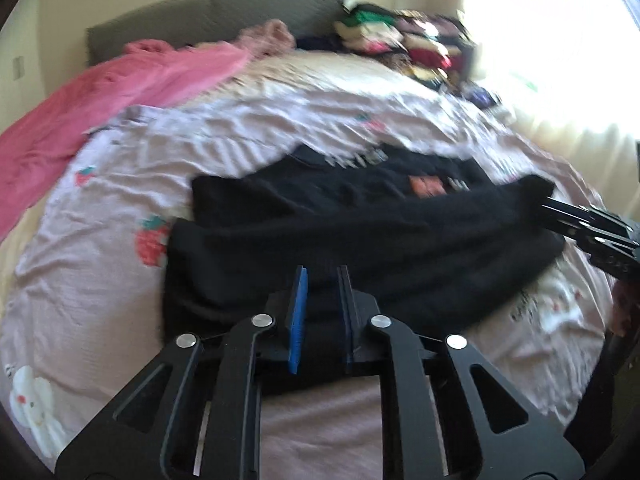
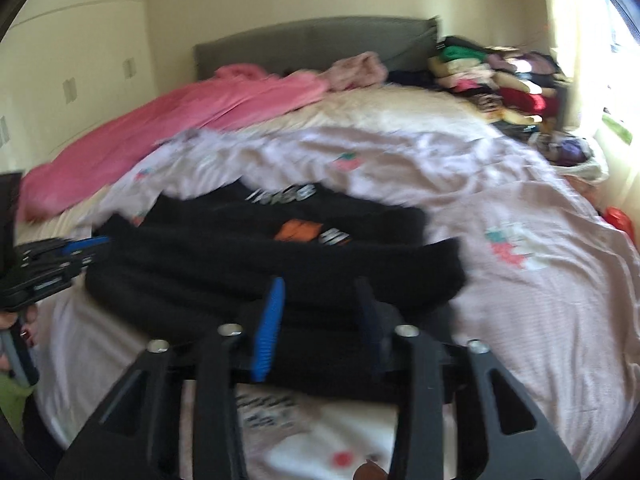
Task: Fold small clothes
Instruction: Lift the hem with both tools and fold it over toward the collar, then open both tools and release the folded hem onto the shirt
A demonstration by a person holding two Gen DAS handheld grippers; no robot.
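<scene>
A black garment [image 1: 360, 232] with white and orange print lies folded across the pale strawberry-print bed cover [image 1: 100, 280]. My left gripper [image 1: 323, 276] sits at its near edge with the blue pads closed on a fold of black cloth. In the right wrist view the same garment [image 2: 260, 264] fills the gap of my right gripper [image 2: 320, 284], whose jaws stand clearly apart; the blur hides whether the pads touch the cloth. Each gripper shows in the other's view at the garment's end: the right gripper [image 1: 546, 210] and the left gripper [image 2: 102, 246].
A pink blanket [image 1: 120, 92] covers the far left of the bed below the grey headboard [image 1: 200, 12]. A pile of mixed clothes [image 1: 400, 40] sits at the far right corner beside a bright window. A person's hand [image 2: 20, 324] holds the left gripper's handle.
</scene>
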